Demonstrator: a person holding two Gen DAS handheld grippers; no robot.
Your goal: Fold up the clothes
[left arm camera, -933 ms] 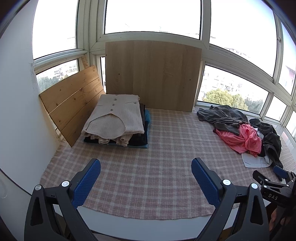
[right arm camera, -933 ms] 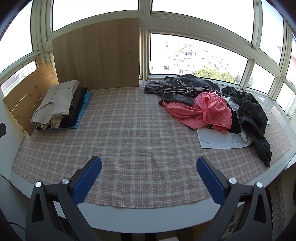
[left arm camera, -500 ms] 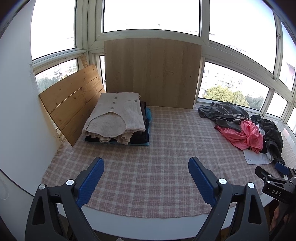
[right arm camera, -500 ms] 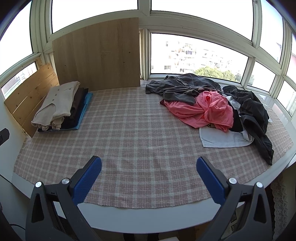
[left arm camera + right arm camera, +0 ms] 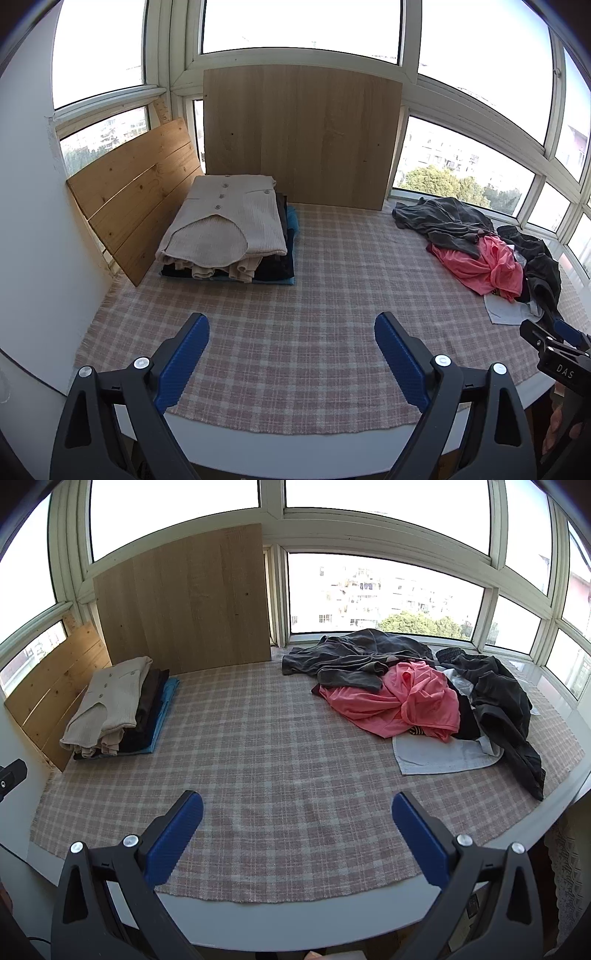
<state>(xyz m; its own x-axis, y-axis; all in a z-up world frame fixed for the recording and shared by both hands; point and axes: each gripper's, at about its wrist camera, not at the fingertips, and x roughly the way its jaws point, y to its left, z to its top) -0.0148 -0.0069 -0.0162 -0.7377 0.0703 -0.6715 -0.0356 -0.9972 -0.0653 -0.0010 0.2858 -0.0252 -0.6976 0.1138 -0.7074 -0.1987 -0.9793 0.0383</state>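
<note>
- The unfolded clothes lie in a heap at the far right of the table, on its checked cloth, near the window; a folded stack sits far left against the wooden boards
- Left gripper and right gripper both hover over the near edge of the table, jaws spread wide, pinching nothing, well apart from the heap
- The pink garment lies on top, thin and likely light and slippery; it looks easiest to lift free, pinched at a hem or shoulder edge
- The dark grey garment overlaps it at the back and may drag along
- The black garment looks thicker and heavier, trailing toward the table's right edge
- A white piece is pinned beneath the others; best left for later
- All are limp, so two separate pinch points should keep a piece spread
</note>
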